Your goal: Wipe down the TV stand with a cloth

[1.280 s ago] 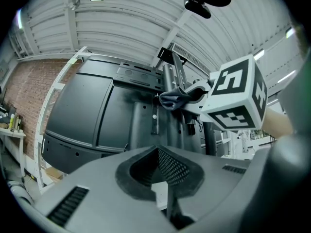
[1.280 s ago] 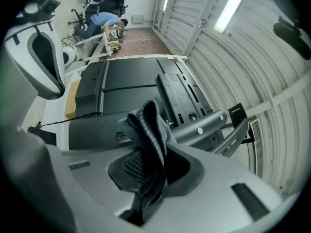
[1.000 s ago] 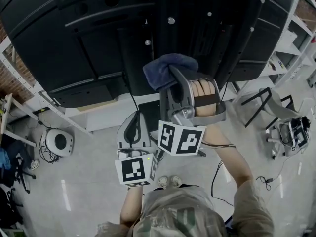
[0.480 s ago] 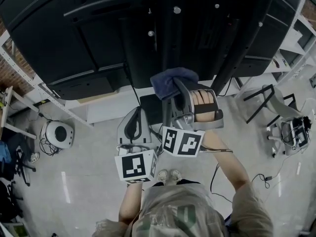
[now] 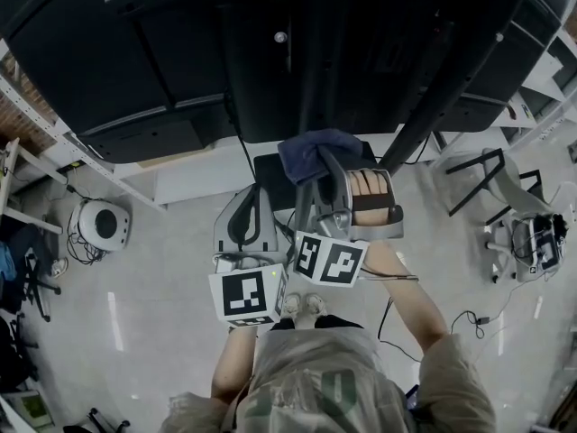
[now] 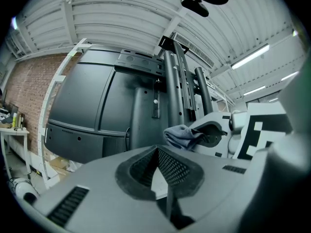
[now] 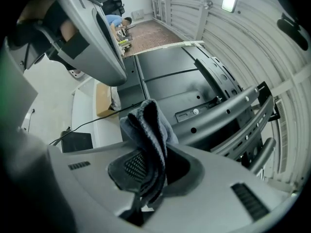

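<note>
While right claw (image 7: 146, 165) pinches cloth (image 7: 148, 124) near TV stand (image 5: 311, 66), left claw (image 6: 158, 168) closed, empty.

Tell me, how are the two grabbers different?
The right gripper is shut on a blue-grey cloth; the left gripper is shut on nothing. In the head view, the right gripper reaches further forward, up by the black TV stand, while the left gripper sits lower, nearer the person. Both are grey and carry a black-and-white marker cube.
</note>
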`<state>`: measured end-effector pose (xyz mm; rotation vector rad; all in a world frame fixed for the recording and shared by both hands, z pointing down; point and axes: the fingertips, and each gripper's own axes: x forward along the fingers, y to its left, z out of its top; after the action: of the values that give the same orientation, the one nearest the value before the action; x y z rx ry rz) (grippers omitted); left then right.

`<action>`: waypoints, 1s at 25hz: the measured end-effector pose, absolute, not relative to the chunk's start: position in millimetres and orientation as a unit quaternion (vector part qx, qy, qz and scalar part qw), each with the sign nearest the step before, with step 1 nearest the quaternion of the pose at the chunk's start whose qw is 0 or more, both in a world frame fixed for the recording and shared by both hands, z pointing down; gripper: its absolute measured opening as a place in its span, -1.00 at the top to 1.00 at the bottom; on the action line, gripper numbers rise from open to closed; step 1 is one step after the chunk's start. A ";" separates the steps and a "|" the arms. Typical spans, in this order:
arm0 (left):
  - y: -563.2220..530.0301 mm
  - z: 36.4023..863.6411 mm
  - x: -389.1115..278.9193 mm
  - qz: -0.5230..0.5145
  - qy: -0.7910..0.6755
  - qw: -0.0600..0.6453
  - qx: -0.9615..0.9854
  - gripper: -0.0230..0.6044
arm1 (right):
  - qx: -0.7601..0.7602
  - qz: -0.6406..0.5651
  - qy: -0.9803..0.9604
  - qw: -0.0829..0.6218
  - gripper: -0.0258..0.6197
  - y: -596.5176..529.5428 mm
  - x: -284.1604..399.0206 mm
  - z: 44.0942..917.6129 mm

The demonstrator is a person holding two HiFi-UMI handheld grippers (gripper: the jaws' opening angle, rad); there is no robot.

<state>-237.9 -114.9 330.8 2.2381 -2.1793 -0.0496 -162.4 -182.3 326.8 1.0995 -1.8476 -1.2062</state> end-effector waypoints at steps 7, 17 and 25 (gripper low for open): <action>-118.4 332.9 -236.9 -0.019 -0.698 0.005 0.716 0.88 | 0.410 -0.454 -0.711 0.347 0.74 -182.6 -162.9 351.6; -115.4 354.4 -238.8 -0.013 -0.708 0.030 0.706 0.88 | 0.394 -0.433 -0.728 0.356 0.74 -178.7 -165.4 381.9; -109.2 388.4 -242.6 -0.003 -0.720 0.040 0.693 0.88 | 0.388 -0.419 -0.733 0.369 0.74 -178.1 -163.2 435.4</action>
<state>-242.6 -109.2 388.4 2.1219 -2.2058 -0.0107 -163.2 -178.1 435.4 0.9951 -1.8826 -1.0749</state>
